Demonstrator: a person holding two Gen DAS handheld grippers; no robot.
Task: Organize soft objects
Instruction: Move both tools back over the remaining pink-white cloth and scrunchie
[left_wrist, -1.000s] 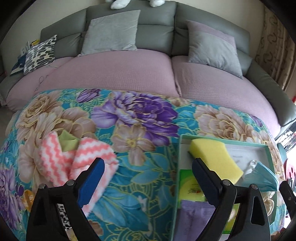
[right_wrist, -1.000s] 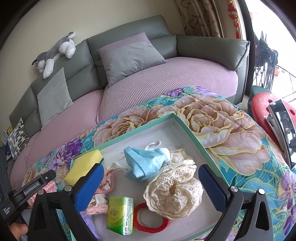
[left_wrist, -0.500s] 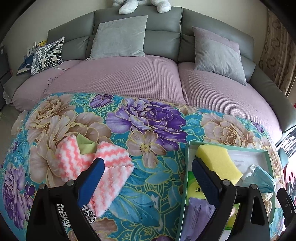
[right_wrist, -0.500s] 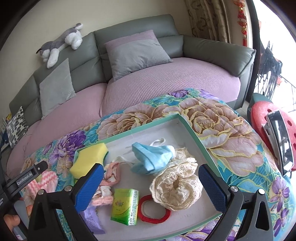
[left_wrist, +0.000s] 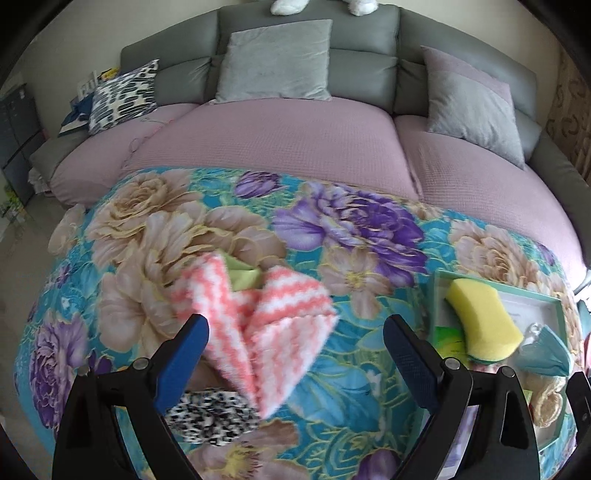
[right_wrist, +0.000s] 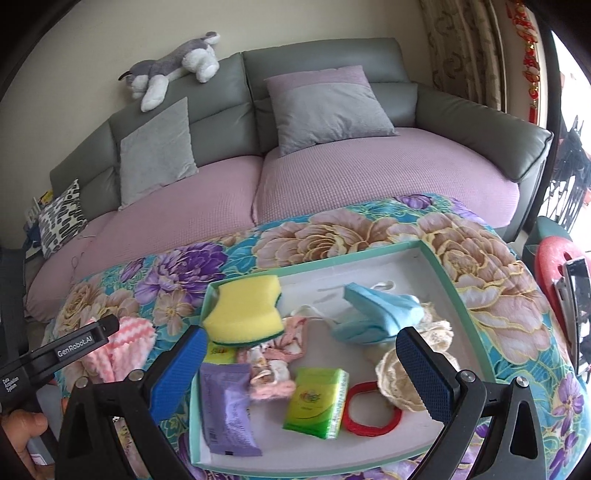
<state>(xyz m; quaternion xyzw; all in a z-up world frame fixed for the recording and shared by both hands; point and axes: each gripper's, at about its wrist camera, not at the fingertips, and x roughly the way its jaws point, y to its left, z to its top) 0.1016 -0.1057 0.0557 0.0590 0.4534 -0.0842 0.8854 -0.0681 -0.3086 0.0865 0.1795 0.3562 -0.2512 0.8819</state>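
Ahead of both grippers, a grey leather sofa with mauve seat covers (right_wrist: 388, 173) filled the background, and a teal floral-print blanket (left_wrist: 332, 236) covered the surface beneath them. Below the right gripper (right_wrist: 306, 373) sat a shallow white cardboard tray with a mint-green rim (right_wrist: 447, 273). The left gripper (left_wrist: 295, 354) hung over the blanket with its blue-padded jaws spread wide and nothing between them; the right gripper's jaws stood equally wide apart and empty above the tray. Just beyond and between the left gripper's fingertips lay a crumpled pink-and-white zigzag fleece cloth (left_wrist: 266, 325), with a pale green cloth (left_wrist: 242, 275) tucked at its far edge and a black-and-white leopard-print fabric piece (left_wrist: 214, 415) just under the near side. Inside the tray, beyond the right gripper's left finger, rested a yellow sponge with a green backing (right_wrist: 245, 312); a crumpled light blue face mask (right_wrist: 380, 314) lay farther right, a cream lace fabric bundle (right_wrist: 406, 365) beside the right finger, a purple plastic sachet (right_wrist: 229, 410) near the left finger, a green tissue packet (right_wrist: 317, 402) between the fingers, and a red ring-shaped hair tie (right_wrist: 369, 411) touching the packet's right side.
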